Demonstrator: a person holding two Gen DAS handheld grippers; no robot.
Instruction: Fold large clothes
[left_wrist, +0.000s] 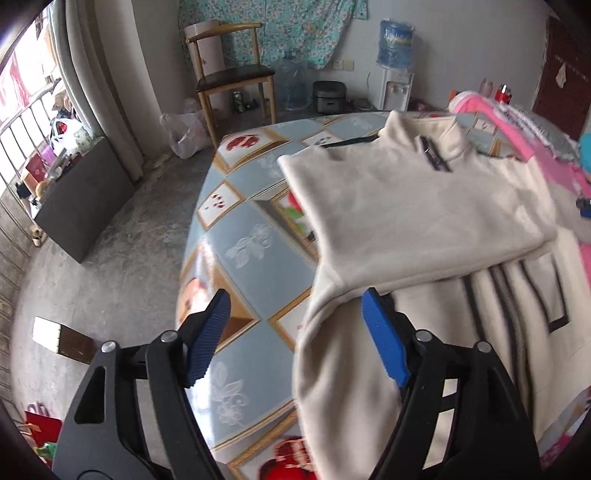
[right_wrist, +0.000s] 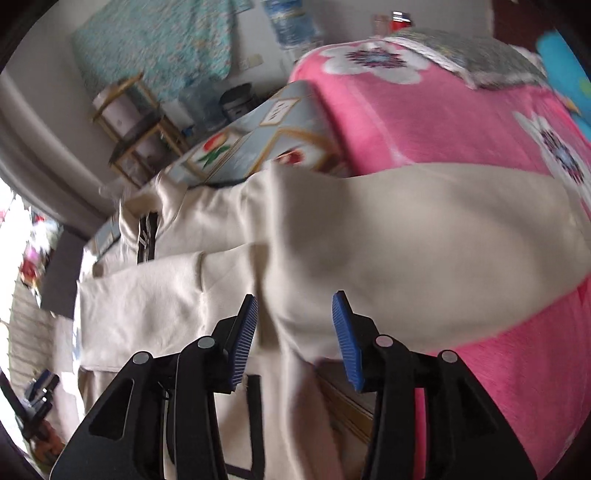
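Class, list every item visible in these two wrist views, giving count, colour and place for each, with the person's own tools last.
jacket: one, cream with dark zip, part folded on the table
table: one, blue-grey picture-tile cover, centre
blanket: one, pink with white flowers, beyond the jacket
chair: one, wooden with dark seat, by the far wall
water dispenser: one, white with a blue bottle, far wall
empty water bottle: one, clear, on the floor beside the chair
rice cooker: one, dark, on the floor
plastic bag: one, clear, near the chair
left gripper: one, black with blue pads, open, empty
right gripper: one, same colours, open over the jacket
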